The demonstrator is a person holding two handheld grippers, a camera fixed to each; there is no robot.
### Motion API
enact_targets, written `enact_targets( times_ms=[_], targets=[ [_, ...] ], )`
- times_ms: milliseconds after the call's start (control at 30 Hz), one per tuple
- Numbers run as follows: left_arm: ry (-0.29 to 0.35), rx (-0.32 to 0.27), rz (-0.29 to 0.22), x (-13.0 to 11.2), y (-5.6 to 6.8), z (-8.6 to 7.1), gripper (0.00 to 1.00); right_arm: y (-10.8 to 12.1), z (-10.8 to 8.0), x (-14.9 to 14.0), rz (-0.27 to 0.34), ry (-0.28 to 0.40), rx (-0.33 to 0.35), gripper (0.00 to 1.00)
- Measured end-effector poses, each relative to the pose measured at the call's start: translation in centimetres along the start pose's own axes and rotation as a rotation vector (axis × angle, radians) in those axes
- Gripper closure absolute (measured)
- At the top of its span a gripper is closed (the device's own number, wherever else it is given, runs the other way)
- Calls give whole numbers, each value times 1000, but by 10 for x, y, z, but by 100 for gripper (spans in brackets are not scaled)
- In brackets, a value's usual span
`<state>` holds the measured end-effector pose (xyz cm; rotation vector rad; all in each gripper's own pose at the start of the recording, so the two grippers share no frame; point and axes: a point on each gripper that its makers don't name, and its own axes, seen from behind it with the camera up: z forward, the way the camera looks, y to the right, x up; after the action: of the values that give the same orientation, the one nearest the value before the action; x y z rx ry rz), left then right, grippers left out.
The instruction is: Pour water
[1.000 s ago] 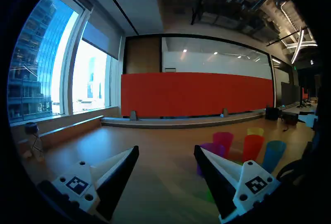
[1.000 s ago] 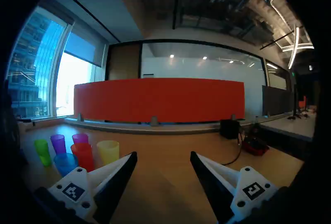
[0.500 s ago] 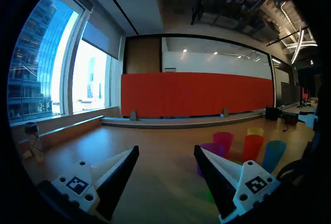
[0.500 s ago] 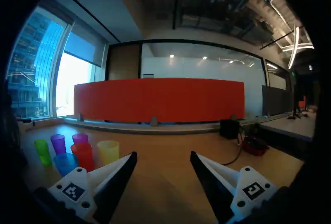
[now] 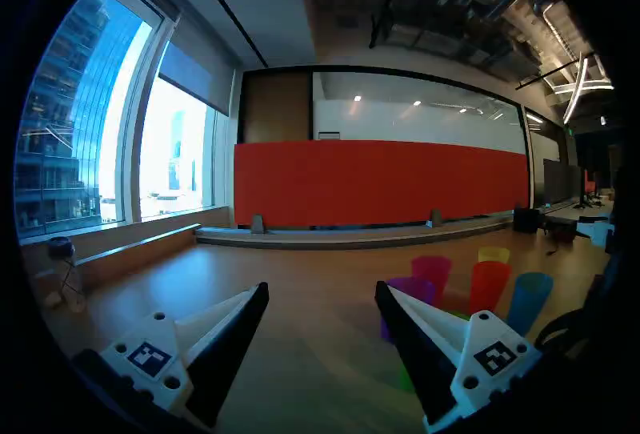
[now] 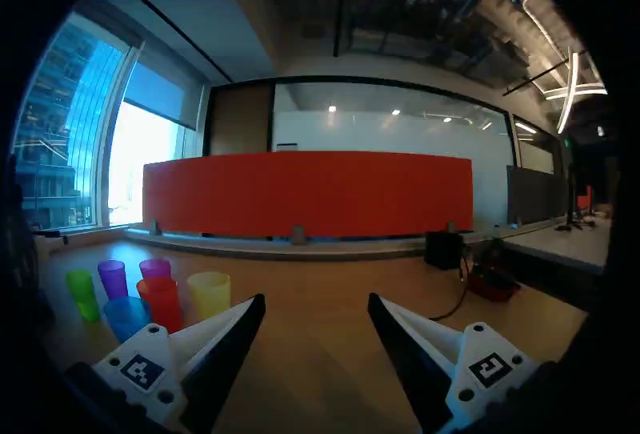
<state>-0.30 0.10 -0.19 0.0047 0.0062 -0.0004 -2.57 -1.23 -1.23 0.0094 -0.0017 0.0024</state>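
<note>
Several coloured plastic cups stand clustered on a wooden table. In the left gripper view the magenta cup (image 5: pixel 432 272), yellow cup (image 5: pixel 494 255), orange cup (image 5: pixel 488 285), blue cup (image 5: pixel 529 299) and purple cup (image 5: pixel 410 287) sit right of my left gripper (image 5: pixel 322 299), which is open and holds nothing. In the right gripper view a green cup (image 6: pixel 82 293), two purple cups (image 6: pixel 113 278), an orange cup (image 6: pixel 161 300), a blue cup (image 6: pixel 126 315) and a yellow cup (image 6: pixel 209 293) stand left of my right gripper (image 6: pixel 316 310), open and holding nothing.
The wooden table (image 5: pixel 320 290) runs back to a long red partition (image 5: pixel 376 182). Tall windows (image 5: pixel 88 154) line the left side. A black box (image 6: pixel 442 250), a cable and a red item (image 6: pixel 490 283) lie at the right in the right gripper view.
</note>
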Motion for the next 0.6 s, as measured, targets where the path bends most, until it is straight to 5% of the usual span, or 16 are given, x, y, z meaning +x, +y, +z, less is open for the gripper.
enact_targets(
  times_ms=[600],
  targets=[
    [0, 0, 0, 0, 0, 1, 1, 1, -1, -1, 0, 0, 0, 1]
  ],
)
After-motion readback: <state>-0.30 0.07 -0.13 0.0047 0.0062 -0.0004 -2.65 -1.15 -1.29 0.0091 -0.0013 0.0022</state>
